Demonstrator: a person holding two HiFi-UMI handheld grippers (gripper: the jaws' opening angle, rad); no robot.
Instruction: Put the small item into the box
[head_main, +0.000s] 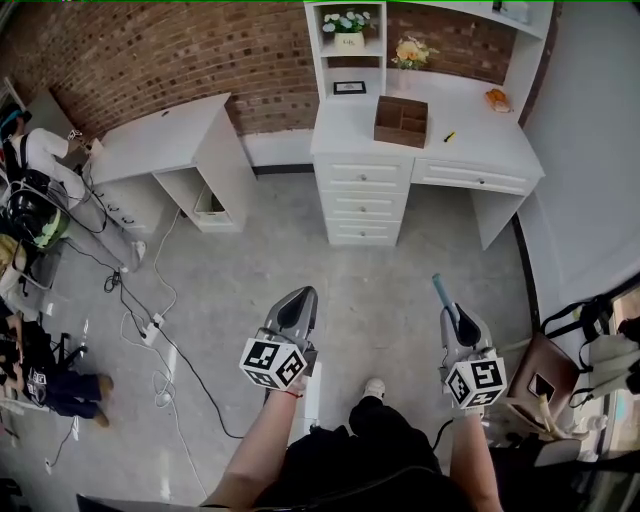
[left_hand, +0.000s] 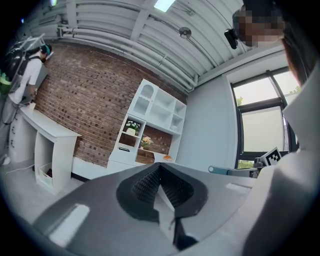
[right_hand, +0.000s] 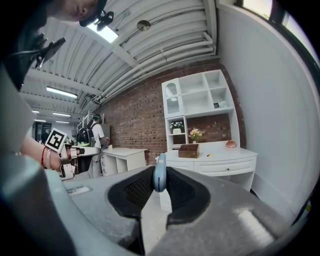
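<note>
My right gripper (head_main: 452, 312) (right_hand: 160, 172) is shut on a thin blue item (head_main: 440, 292) (right_hand: 159, 175) that sticks up past its jaws. It hangs over the floor, well short of the white desk (head_main: 465, 145). The brown wooden box (head_main: 401, 121) (right_hand: 188, 150) with open compartments stands on that desk's top. My left gripper (head_main: 297, 308) (left_hand: 159, 169) is shut with nothing between its jaws, also over the floor, to the left of the right one.
A small yellow object (head_main: 450, 136) and an orange thing (head_main: 497, 98) lie on the desk. A second white desk (head_main: 165, 140) stands left, with cables (head_main: 150, 325) on the floor. A person (head_main: 45, 155) stands far left. A chair with bags (head_main: 560, 370) is at right.
</note>
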